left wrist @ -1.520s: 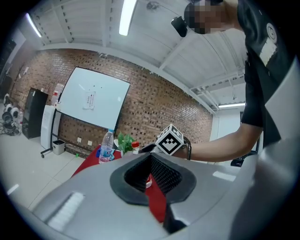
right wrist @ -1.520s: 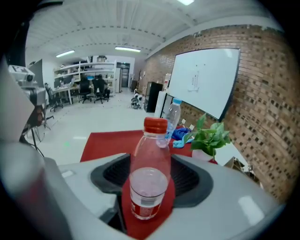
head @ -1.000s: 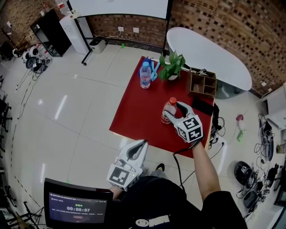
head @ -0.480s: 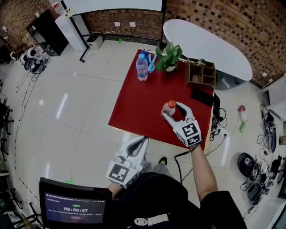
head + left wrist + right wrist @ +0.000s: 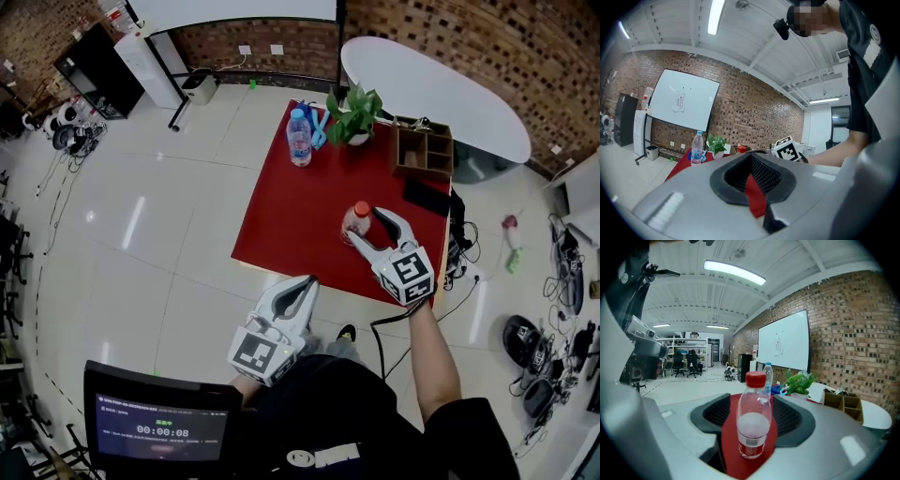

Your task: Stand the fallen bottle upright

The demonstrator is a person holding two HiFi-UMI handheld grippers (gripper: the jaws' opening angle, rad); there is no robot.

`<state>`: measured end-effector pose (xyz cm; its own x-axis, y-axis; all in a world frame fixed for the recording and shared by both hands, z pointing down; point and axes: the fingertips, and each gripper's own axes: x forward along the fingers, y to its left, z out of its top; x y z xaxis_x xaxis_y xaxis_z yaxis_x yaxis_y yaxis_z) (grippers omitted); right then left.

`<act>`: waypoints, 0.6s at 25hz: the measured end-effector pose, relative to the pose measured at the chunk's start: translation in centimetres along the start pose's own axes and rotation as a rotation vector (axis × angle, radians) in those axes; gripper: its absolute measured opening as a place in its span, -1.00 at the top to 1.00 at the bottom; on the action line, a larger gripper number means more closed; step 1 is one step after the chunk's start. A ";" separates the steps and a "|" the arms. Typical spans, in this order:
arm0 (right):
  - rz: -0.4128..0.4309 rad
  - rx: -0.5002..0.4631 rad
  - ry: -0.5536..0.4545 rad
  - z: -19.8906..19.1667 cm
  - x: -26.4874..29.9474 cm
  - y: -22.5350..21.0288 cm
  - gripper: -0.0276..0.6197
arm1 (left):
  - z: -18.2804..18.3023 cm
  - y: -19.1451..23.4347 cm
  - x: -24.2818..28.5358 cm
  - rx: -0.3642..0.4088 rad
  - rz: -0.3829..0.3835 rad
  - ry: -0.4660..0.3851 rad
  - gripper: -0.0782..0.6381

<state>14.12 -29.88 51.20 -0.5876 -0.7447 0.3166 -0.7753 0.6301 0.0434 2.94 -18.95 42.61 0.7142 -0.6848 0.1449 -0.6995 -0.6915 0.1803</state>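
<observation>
On the red counter (image 5: 281, 211), the red-capped bottle (image 5: 753, 423) stands upright between my right claw's (image 5: 365, 223) spread jaws; left claw (image 5: 307, 280) pressed together, empty; next, I judge, a clean backing-off without nudging it.

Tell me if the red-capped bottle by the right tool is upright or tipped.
Upright: the red-capped bottle stands on its base on the red table, cap uppermost, between the right tool's open jaws.

bottle (image 5: 753, 420): clear glossy plastic; smooth red plastic cap.
cloth (image 5: 291, 202): matt red fabric.
floor (image 5: 141, 234): glossy pale tiles.
wall (image 5: 497, 47): rough brick.
box (image 5: 421, 155): bare wood.
right gripper (image 5: 366, 225): matt grey plastic shell; pads (image 5: 714, 412) black, ribbed.
</observation>
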 end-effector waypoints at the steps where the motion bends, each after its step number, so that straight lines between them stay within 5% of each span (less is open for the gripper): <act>1: -0.010 0.000 -0.012 0.5 -0.7 -0.2 0.07 | 0.0 0.0 0.3 -0.007 -0.005 -0.001 0.77; 7: -0.050 0.161 -0.160 4.7 -6.3 1.6 0.07 | 1.1 -0.2 -0.2 -0.018 -0.037 -0.035 0.77; 8: -0.060 0.190 -0.184 5.2 -7.0 2.3 0.19 | 1.1 -0.3 -0.4 -0.021 -0.045 -0.039 0.77; 9: -0.071 0.214 -0.198 5.4 -7.6 3.0 0.82 | 1.2 -0.2 -0.6 -0.024 -0.048 -0.041 0.77; 15: -0.049 0.212 -0.127 3.1 -7.5 8.4 0.91 | 1.5 0.3 -1.1 -0.051 -0.047 -0.059 0.77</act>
<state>11.33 -19.70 46.21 -0.5623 -0.8032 0.1967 -0.8269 0.5425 -0.1485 1.88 -18.71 41.08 0.7424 -0.6654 0.0778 -0.6623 -0.7115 0.2349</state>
